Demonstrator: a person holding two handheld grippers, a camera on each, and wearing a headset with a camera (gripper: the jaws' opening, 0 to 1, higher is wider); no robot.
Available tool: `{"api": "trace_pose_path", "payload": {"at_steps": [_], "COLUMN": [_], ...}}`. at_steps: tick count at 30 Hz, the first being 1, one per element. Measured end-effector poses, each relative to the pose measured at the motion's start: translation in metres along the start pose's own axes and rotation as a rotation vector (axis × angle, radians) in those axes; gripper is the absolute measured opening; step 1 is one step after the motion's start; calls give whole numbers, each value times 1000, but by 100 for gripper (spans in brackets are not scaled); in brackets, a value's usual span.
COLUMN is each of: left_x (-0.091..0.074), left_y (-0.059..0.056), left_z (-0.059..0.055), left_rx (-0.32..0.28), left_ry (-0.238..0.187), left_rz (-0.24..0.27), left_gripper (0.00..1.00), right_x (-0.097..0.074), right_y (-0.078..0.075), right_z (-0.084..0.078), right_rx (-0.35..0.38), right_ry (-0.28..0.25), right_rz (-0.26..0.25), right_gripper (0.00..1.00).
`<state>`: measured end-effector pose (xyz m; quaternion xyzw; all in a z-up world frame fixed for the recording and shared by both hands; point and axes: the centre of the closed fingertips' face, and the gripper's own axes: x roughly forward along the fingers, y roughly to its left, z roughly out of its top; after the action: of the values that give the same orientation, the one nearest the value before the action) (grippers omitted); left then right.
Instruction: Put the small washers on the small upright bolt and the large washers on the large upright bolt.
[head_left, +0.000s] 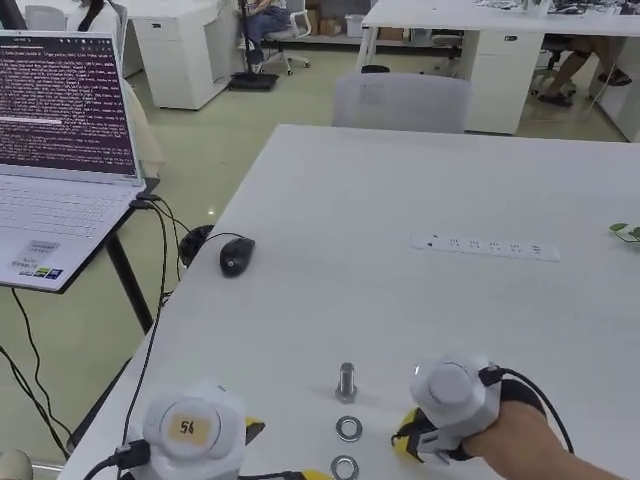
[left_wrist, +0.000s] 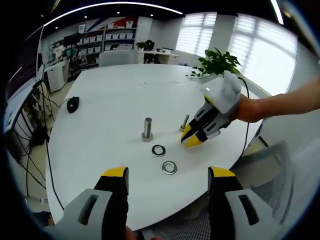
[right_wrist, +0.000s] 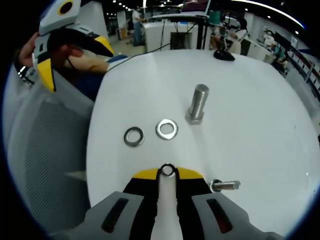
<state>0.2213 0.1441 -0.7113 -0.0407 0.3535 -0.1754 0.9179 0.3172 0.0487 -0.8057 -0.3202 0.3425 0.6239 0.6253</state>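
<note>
Right tool (right_wrist: 167, 176): jaws together, looks clamped on a small washer (right_wrist: 167, 170) at the very tips, ring face toward its own camera. Hard to be sure at this size, but a ring shows between the yellow tips.

Key relation: small bolt (left_wrist: 185, 122) stands upright just beside the right tool's tips, on the far side of them as the left gripper view has it, and just right of the tips in the right gripper view. Near, not touching. Bolt axis is vertical, so my read is the washer has to go flat and come down over the top.

Large bolt (right_wrist: 197, 102) is upright, further in from the bench's (head_left: 400, 220) near edge, well ahead of the tips. Two loose washers (right_wrist: 166, 129) lie flat between it and the near edge.

Left tool (left_wrist: 168, 175): jaws apart, empty, hanging over the near edge. Right tool is much nearer the small bolt.
</note>
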Motion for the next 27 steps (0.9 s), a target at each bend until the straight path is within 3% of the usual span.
{"api": "trace_pose_path", "payload": {"at_steps": [9,14,20,27], "left_x": [0,0,0,-1], "left_y": [1,0,0,1], "left_z": [-2,-1,-1,0], "left_rx": [-3,-3,-6,-5], "left_ry": [3,0,-2,-2], "left_rz": [-1,-2,-1,2], "left_gripper": [64,64,64,64], "right_x": [-33,-50,-66,-62], "right_y": [-27,-43,-60,-62], "right_z": [-26,-29,-11,6], "right_rx": [97,121,103,39], "right_ry": [-4,-18,-46,-34], "right_rz": [-85,-128,-167,-147], "right_gripper": [13,13,13,13]}}
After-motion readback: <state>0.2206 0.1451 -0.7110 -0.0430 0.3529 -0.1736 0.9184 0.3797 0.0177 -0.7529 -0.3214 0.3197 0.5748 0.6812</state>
